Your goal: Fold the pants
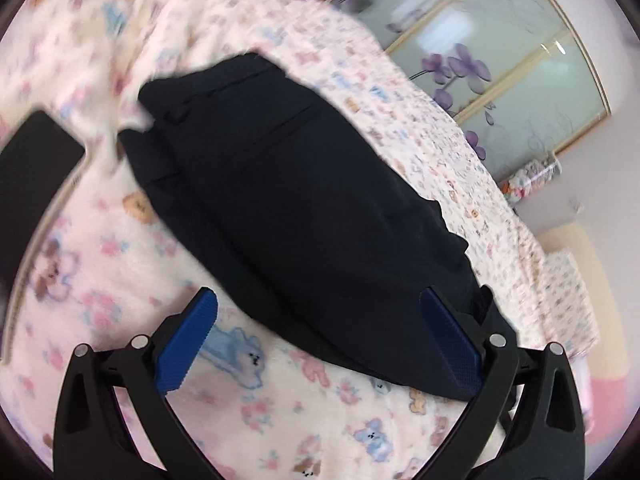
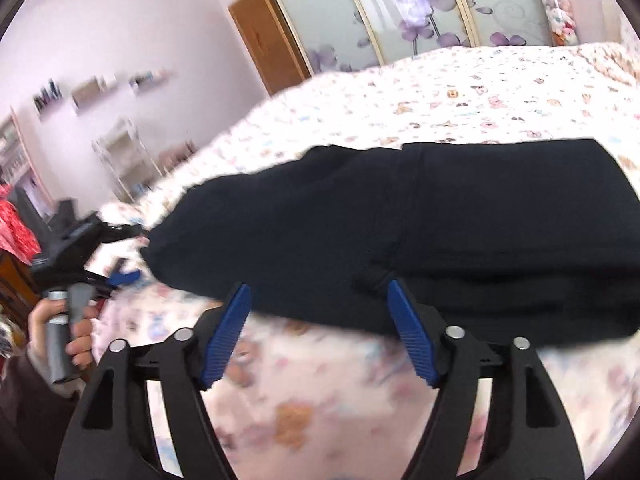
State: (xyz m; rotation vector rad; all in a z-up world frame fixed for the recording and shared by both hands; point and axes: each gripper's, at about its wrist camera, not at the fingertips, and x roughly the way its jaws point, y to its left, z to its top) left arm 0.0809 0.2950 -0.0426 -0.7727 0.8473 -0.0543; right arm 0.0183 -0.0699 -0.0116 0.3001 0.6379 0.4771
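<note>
Dark navy folded cloth pants (image 1: 304, 208) lying on my bed's pink bear-print fleece blanket (image 1: 120, 264), near its front edge, my left hand-held gripper (image 1: 320, 336) spread apart, empty, my right hand-held gripper (image 2: 320, 320) likewise apart at the pants' near hem.

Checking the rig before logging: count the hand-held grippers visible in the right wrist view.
2: the right hand-held gripper, open at the black pants' near edge, and the left hand-held gripper at far left.

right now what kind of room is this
Most likely a bedroom: the black pants lie on a bed with a teddy-bear print cover, and a sliding wardrobe with frosted, flower-printed doors stands behind it.
</note>
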